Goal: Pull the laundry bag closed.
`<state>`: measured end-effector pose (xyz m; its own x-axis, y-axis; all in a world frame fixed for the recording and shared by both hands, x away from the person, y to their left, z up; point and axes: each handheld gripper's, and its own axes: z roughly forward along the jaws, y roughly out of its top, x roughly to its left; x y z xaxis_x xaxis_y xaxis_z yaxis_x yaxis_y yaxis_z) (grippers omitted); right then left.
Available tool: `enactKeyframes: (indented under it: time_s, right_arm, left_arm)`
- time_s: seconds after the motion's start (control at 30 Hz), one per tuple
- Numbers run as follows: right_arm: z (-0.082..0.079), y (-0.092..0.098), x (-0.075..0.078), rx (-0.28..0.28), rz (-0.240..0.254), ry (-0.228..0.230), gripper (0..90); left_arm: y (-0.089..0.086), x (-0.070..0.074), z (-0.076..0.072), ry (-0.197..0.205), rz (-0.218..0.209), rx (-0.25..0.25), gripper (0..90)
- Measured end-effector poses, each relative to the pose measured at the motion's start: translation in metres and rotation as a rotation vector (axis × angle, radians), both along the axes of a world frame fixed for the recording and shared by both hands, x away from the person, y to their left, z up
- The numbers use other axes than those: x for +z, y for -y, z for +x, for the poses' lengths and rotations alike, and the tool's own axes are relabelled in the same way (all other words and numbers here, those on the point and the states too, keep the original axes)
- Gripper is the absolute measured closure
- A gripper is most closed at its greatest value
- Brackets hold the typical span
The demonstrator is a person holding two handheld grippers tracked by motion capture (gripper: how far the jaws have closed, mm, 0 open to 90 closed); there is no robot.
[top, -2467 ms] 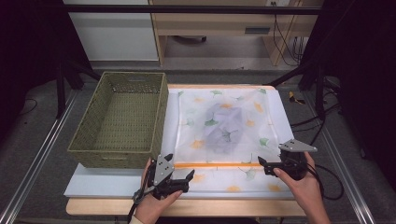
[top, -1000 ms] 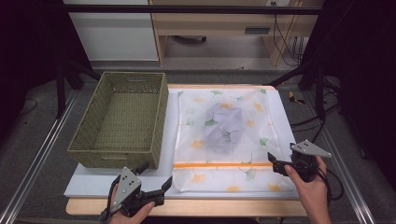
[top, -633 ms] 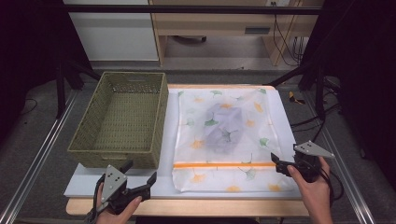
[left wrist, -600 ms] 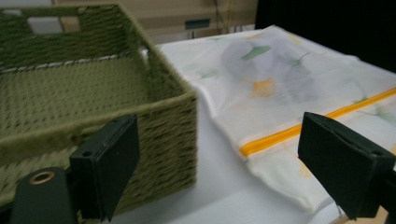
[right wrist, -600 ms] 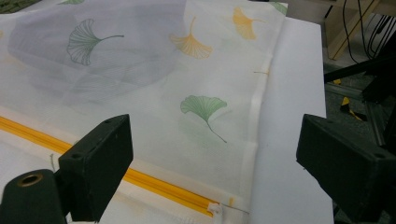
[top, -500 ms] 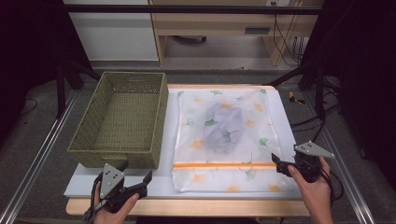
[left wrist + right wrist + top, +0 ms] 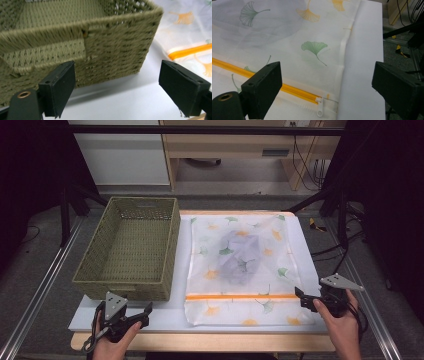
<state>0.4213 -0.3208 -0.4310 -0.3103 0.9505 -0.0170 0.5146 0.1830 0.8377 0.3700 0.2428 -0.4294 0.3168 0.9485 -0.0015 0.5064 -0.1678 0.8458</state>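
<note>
A white mesh bag [image 7: 240, 265] printed with ginkgo leaves lies flat on the table, with a grey bundle showing through its middle. An orange zipper [image 7: 240, 296] crosses it near the front. The zipper pull [image 7: 320, 110] sits at the bag's right end. My right gripper [image 7: 301, 298] is open just right of that end, low over the table, jaws pointing left [image 7: 327, 85]. At the front left my left gripper [image 7: 145, 314] is open and holds nothing. It faces the near corner of the woven green basket [image 7: 125, 287], whose wall [image 7: 100, 45] is close ahead of the jaws.
The basket is empty and stands left of the bag, touching its edge. The white tabletop [image 7: 310, 250] ends at a wooden front edge. Metal rails run along both sides. Cables lie on the floor at the right, and cabinets stand behind.
My left gripper has moved left along the table's front, from the bag's zipper to in front of the basket. The right gripper has barely shifted. The bag lies as before.
</note>
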Motion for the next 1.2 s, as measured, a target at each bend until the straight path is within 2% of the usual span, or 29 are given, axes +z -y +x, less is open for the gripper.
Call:
enactKeyframes:
  time_s: [0.13,0.27,0.43,0.63,0.9,1.1,1.17,1.2]
  right_arm:
    - [-0.002,0.006,-0.004,0.004,0.004,-0.016,9.3]
    - [-0.003,0.01,-0.01,0.022,0.023,-0.058,9.1]
    - [-0.005,0.016,-0.017,0.028,0.023,-0.099,9.3]
    - [-0.005,0.019,-0.024,0.03,0.016,-0.139,10.0]
    - [-0.006,0.021,-0.032,0.019,0.001,-0.203,11.5]
    - [-0.006,0.02,-0.036,0.017,-0.014,-0.243,12.1]
    - [-0.006,0.02,-0.036,0.011,-0.028,-0.238,12.7]
    - [-0.007,0.02,-0.035,0.01,-0.018,-0.243,12.7]
  left_arm:
    - [-0.002,-0.002,0.002,-0.018,0.015,0.007,14.0]
    - [-0.004,-0.006,0.005,-0.034,0.016,0.014,14.1]
    - [-0.007,-0.01,0.01,-0.067,0.016,0.017,14.1]
    - [-0.007,-0.014,0.014,-0.087,0.021,0.018,14.1]
    - [-0.004,-0.019,0.017,-0.122,0.059,0.001,13.7]
    - [-0.003,-0.02,0.018,-0.131,0.07,0.008,13.6]
    - [-0.004,-0.02,0.018,-0.128,0.073,0.008,13.6]
    - [-0.004,-0.02,0.018,-0.128,0.074,0.008,13.6]
